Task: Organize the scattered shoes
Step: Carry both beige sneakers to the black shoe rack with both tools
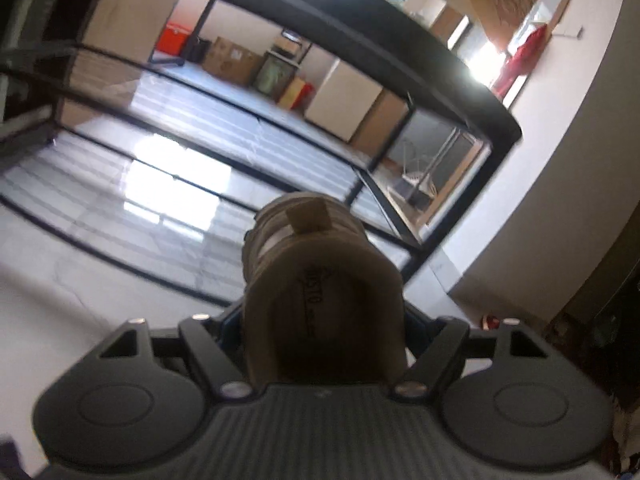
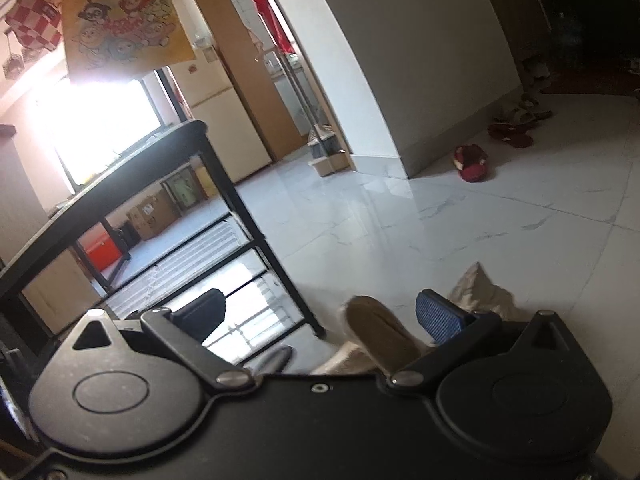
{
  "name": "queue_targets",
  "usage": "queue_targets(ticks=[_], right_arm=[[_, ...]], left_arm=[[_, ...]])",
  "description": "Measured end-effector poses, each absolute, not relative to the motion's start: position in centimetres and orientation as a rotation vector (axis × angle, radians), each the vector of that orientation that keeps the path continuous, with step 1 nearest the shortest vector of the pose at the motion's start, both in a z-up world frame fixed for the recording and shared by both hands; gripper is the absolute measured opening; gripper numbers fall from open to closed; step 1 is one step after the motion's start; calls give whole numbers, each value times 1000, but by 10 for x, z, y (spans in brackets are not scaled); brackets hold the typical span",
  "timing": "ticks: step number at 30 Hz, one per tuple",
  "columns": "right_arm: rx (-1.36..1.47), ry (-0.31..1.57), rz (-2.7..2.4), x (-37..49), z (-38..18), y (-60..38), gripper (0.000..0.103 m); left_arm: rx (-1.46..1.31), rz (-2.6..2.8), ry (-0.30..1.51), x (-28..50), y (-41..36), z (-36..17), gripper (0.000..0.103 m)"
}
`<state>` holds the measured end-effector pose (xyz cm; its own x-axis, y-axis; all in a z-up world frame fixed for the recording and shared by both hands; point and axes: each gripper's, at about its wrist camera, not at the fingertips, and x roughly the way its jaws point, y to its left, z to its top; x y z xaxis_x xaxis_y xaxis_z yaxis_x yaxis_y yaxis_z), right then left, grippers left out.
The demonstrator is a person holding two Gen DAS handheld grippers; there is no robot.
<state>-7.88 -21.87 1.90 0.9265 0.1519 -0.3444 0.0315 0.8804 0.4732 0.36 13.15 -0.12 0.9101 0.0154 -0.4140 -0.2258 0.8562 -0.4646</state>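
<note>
My left gripper (image 1: 320, 316) is shut on a tan shoe (image 1: 316, 276), heel toward the camera and toe pointing at the black shoe rack (image 1: 380, 184). The shoe hangs above the white floor just in front of the rack's lower wire shelves. My right gripper (image 2: 320, 312) is open with its blue-padded fingers (image 2: 438, 316) spread. A second tan shoe (image 2: 380, 336) lies on the floor just below and between them, not gripped. The rack (image 2: 224, 184) stands to the left in the right wrist view. A red slipper (image 2: 472, 162) lies by the wall.
More red and beige slippers (image 2: 516, 128) lie near the dark doorway at the far right. A white wall corner (image 2: 384, 80) juts out behind the floor. Boxes (image 1: 232, 60) and a red case (image 1: 172, 36) stand behind the rack. A yellow bag (image 2: 120, 16) hangs above.
</note>
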Motion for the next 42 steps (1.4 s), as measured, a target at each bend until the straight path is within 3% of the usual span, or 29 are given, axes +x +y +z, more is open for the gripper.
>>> queue_targets(ticks=[8,14,25,32,34,36,38,42], right_arm=[[459,381,329,-57,33,-120,103],[410,428,550,-49,32,-9,103],[286,410,670,-46,14,137,103],[289,457,558,-25,-55,151,103],[312,592,540,-10,-69,151,103],[322,602,548,-8,-71,154,103],[287,597,563,-10,-72,159,103],[265,616,593,-11,-75,166,103]], left_arm=[[-528,424,418,-69,269,-6,76],[-333,680,554,-117,343,-26,76],[-365,627,714,-96,386,-83,76],[-288,555,700,-70,382,-99,76],[-282,559,677,-69,384,-100,81],[-270,568,636,-69,387,-97,87],[-254,546,576,-66,387,-90,102],[-266,498,475,-74,391,-73,102]])
